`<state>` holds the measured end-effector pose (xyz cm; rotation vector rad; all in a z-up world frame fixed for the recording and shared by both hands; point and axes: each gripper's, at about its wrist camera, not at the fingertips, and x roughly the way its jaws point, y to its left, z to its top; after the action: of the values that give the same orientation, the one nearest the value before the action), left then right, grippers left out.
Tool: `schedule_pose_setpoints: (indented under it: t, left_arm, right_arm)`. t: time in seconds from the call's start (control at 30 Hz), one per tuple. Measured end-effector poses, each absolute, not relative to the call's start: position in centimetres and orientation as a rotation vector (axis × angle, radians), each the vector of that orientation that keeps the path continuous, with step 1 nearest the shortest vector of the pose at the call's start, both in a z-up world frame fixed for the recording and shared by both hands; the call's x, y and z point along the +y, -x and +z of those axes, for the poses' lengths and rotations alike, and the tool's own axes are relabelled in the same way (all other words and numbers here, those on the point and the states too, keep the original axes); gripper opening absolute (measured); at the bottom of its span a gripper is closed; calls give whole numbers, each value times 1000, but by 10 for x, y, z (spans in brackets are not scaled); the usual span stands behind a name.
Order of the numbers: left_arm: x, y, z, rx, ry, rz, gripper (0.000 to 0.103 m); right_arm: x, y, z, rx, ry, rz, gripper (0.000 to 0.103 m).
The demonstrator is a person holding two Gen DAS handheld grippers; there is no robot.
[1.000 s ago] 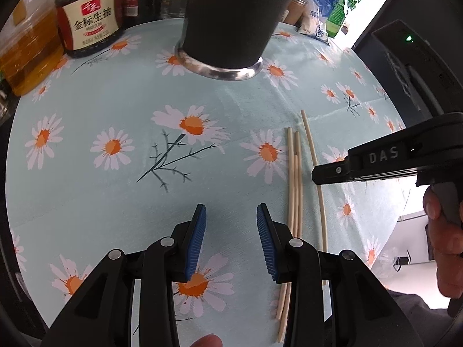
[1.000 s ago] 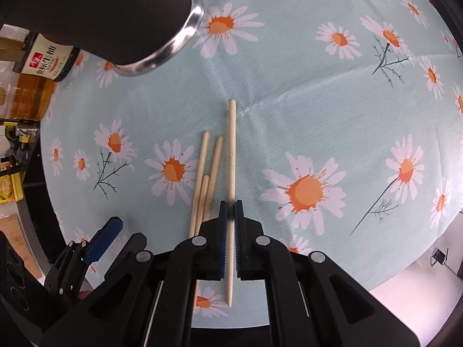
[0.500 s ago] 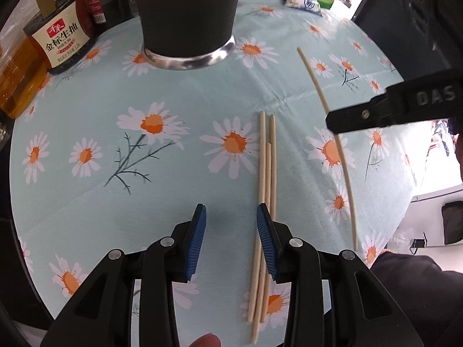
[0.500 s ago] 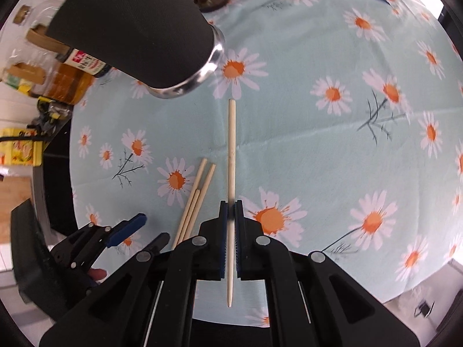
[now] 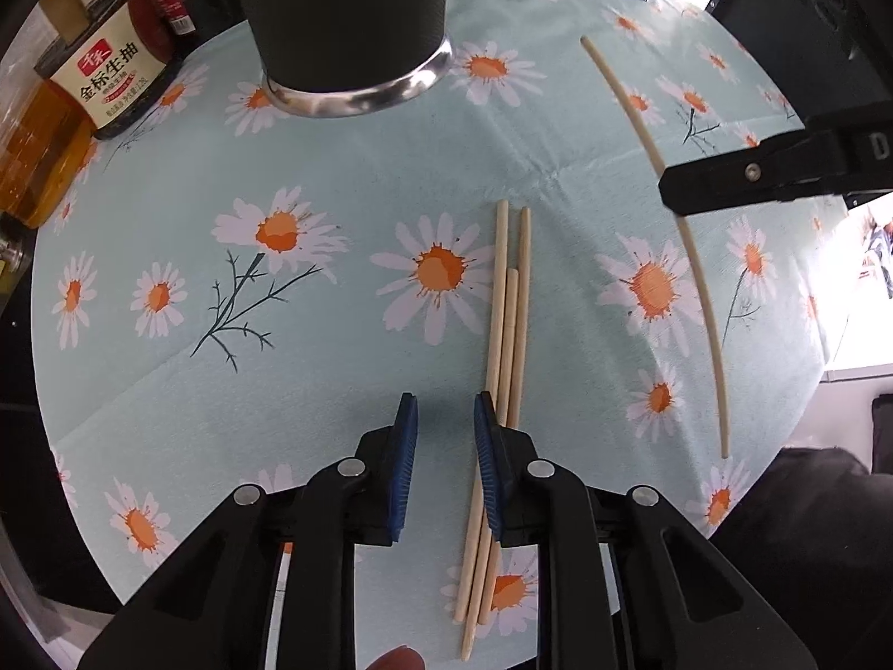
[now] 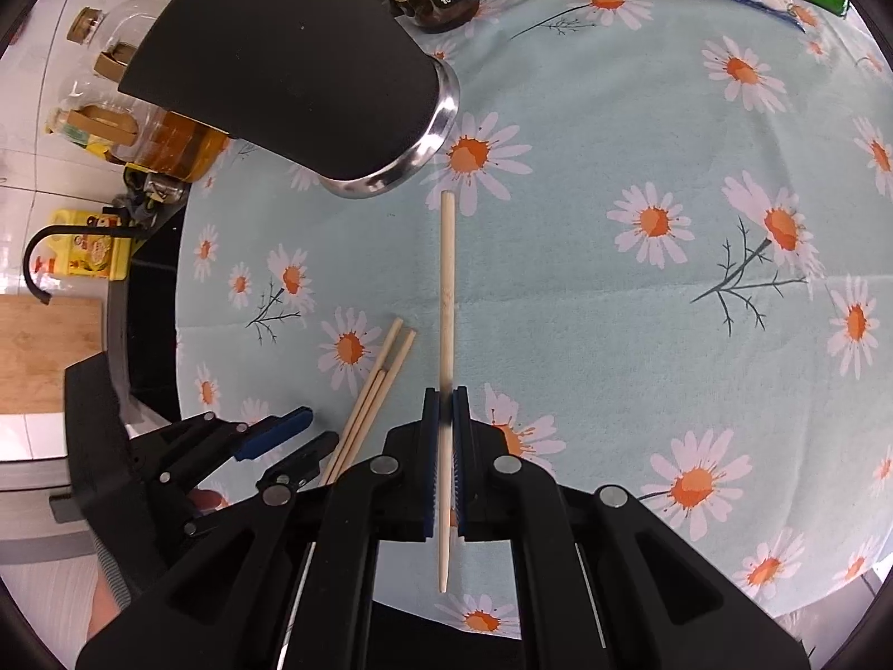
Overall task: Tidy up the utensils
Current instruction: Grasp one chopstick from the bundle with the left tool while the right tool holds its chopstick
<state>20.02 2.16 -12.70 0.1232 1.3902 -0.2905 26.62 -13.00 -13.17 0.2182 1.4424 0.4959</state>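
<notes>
Daisy-print tablecloth (image 6: 614, 290) carries a black holder (image 6: 290, 67) with a steel base. Three chopsticks (image 5: 505, 335) lie beside the left gripper (image 5: 445, 460), its jaws apart. Clamped near its thin end in the right gripper (image 6: 445, 460), one chopstick (image 6: 447, 279) looks light, stiff, slippery.

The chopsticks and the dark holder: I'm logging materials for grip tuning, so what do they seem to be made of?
The chopstick shut in the right hand-held gripper, and the three chopsticks on the cloth, look like pale, matte, unvarnished bamboo or wood, going by faint grain. The holder has a matte black body, material unclear, with a shiny metal base ring, likely steel.
</notes>
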Motion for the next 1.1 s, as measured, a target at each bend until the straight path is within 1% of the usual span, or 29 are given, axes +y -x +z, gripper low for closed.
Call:
schedule_pose_setpoints:
  t: [0.6, 0.97, 1.03, 1.1]
  left_arm:
    - [-2, -216, -130, 1428, -169, -302, 19]
    - [-3, -210, -138, 1442, -207, -324, 19]
    - [-3, -211, -140, 1442, -206, -321, 17]
    - [-3, -212, -140, 1442, -231, -310, 9]
  right_arm:
    - [-133, -273, -134, 1456, -246, 531, 5]
    - [-132, -272, -135, 1458, -251, 528, 5]
    - [-132, -272, -135, 1458, -251, 527, 5]
    - [-131, -272, -136, 1459, -251, 526, 5]
